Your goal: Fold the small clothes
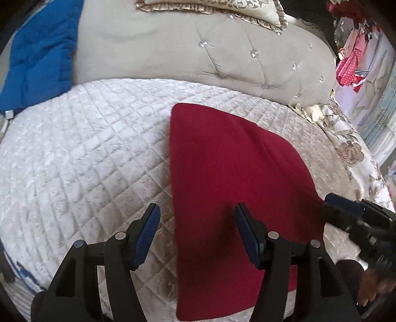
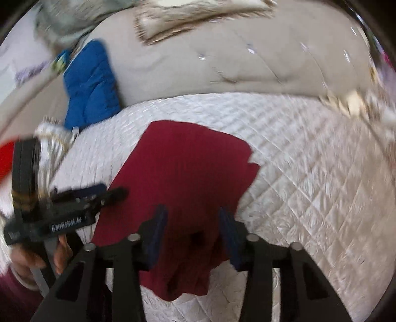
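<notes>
Dark red garment [image 1: 230,178] is laid flat on the quilted bed cover [image 1: 86,148], long axis near-to-far; left gripper [image 1: 196,232] is spread over its left edge; right gripper [image 2: 191,237], also spread, is hovered nearer its near end.

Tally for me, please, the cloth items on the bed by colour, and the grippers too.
Dark red garment: 1
Blue quilted jacket: 1
Beige patterned pillow: 1
Grippers: 2, the left gripper and the right gripper, both open
Total: 5
</notes>
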{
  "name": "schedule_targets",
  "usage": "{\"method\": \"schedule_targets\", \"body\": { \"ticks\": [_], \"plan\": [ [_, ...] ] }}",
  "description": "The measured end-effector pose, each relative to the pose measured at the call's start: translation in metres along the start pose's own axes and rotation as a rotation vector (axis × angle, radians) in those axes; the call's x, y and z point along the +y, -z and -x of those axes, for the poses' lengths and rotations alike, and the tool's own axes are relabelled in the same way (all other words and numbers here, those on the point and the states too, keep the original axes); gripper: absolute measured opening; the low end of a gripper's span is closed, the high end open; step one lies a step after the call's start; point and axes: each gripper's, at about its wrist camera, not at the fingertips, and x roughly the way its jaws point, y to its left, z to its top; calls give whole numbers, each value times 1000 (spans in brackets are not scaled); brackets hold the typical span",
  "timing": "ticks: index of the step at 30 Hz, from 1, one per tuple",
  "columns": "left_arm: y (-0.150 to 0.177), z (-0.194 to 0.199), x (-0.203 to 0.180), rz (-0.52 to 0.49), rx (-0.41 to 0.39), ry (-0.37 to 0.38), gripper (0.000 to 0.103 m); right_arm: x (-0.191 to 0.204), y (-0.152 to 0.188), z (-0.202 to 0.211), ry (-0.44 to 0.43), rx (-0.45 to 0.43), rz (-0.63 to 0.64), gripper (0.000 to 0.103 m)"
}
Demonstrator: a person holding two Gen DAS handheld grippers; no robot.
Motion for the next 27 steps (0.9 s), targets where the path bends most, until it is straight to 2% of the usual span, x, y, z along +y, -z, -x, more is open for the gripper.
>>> {"method": "schedule_targets", "body": {
  "ticks": [3,5,12,14,17,21,23,27],
  "plan": [
    [3,-1,1,3,11,-14,40,5,7,-23,101,73,49,39],
    [8,3,3,8,0,-16,40,-2,16,-37,110,131,43,39],
    [18,19,-2,-18,-31,-66,40,7,16,-9,130,74,26,40],
    [20,24,-4,-22,-42,-70,40,16,17,3,136,50,26,50],
    [23,33,-5,-20,-62,-86,40,27,20,11,139,40,13,58],
    [27,42,-3,-7,-74,-115,41,32,25,16,108,40,-60,66],
    [29,46,-3,-2,-81,-118,40,34,27,15,97,50,-82,67],
    [30,54,-4,0,-90,-118,40,35,25,17,121,48,-98,72]
  ]
}}
